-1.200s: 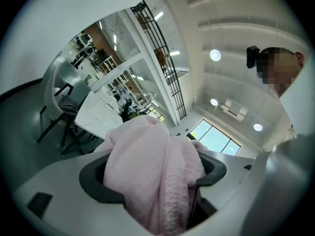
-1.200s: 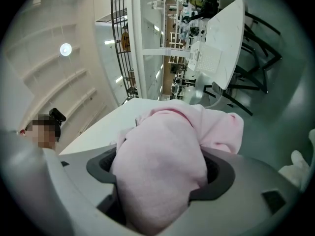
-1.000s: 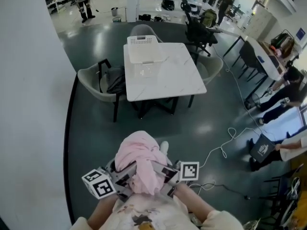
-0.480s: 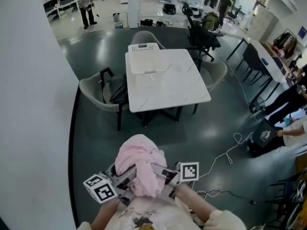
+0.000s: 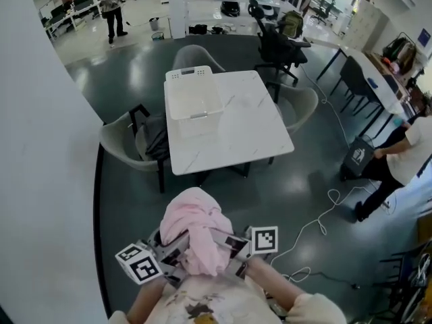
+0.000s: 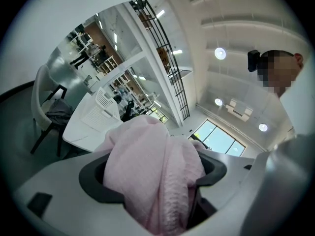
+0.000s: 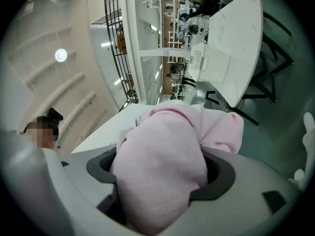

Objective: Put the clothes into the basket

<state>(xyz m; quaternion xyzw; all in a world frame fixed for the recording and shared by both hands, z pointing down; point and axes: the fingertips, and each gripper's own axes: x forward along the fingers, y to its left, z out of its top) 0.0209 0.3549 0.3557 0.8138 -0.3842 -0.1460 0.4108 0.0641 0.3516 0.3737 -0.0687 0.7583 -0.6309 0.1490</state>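
Bulging between both grippers' closed jaws, the pink garment (image 5: 196, 231) sits.

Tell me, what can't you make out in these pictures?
Garment type: the pink cloth is bunched up in every view.
Contents: the basket is too small and pale in the head view.
On the chair: the dark item is too small in the head view.

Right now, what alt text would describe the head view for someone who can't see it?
The left gripper and right gripper, close to the person, clamp one bundled pink cloth. Ahead, a white table on dark floor carries a white basket.
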